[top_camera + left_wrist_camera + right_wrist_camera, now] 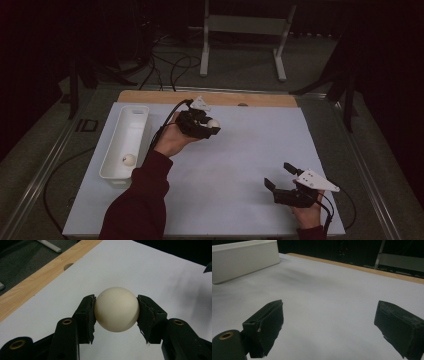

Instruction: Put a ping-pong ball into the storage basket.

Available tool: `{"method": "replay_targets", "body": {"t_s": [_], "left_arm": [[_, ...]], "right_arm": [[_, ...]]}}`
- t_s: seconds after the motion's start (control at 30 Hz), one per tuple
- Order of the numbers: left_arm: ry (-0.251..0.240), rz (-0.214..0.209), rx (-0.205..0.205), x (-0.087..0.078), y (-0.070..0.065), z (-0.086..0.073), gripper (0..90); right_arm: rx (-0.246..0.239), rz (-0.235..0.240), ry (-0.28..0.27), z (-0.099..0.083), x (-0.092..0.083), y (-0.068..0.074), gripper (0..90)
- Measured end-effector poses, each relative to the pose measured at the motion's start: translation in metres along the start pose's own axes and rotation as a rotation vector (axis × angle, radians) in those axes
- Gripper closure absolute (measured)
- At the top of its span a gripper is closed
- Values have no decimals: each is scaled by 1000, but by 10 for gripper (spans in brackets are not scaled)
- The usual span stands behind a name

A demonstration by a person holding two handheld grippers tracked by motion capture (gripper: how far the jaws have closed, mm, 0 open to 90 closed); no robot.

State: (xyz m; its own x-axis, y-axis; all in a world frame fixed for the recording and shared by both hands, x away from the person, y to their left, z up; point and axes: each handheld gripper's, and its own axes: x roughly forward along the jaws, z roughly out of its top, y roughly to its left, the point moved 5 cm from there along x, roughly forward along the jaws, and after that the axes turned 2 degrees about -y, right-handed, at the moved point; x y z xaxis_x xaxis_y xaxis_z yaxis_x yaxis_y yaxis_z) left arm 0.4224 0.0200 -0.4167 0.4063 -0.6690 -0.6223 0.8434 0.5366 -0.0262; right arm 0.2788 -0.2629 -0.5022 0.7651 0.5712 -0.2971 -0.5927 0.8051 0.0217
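The left gripper [116,312] pinches a cream ping-pong ball [116,309] above the white table [240,150], beside a white tray [136,116]. The right gripper [329,327] rests open, empty. The smooth ball, held only at its sides, could squirt out and roll away.

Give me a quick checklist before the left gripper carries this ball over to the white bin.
1. Left gripper shut on the ball: ok.
2. Ball centred between the pads: ok.
3. White bin has room; one other ball lies at its near end: ok.
4. Right gripper open, apart from the bin: ok.
5. Ball lifted clear of the table: cannot tell.
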Motion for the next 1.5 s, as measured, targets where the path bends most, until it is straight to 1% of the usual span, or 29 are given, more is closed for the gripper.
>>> {"method": "replay_targets", "body": {"t_s": [0.1, 0.27, 0.47, 0.93, 1.13, 1.27, 1.4, 1.5], "left_arm": [[-8, -1, -5, -3, 1, 0, 511], [-5, 4, 3, -7, 2, -1, 511], [-8, 8, 1, -12, 4, -1, 511], [-19, 0, 5, -20, 6, -3, 511], [-16, 1, 10, -23, 8, -5, 511], [-23, -5, 7, -25, 8, -6, 511], [-19, -2, 4, -25, 10, -7, 511], [-15, -1, 10, -26, 11, -9, 511]], "right_arm": [[2, 1, 0, 0, 0, 0, 85], [1, 0, 0, 0, 0, 0, 85], [-1, 1, 1, 0, 0, 0, 85], [1, 0, -1, 0, 0, 0, 85], [1, 0, -1, 0, 0, 0, 85], [-1, 2, -1, 0, 0, 0, 85], [-1, 2, -1, 0, 0, 0, 85], [1, 3, 1, 0, 0, 1, 85]]}}
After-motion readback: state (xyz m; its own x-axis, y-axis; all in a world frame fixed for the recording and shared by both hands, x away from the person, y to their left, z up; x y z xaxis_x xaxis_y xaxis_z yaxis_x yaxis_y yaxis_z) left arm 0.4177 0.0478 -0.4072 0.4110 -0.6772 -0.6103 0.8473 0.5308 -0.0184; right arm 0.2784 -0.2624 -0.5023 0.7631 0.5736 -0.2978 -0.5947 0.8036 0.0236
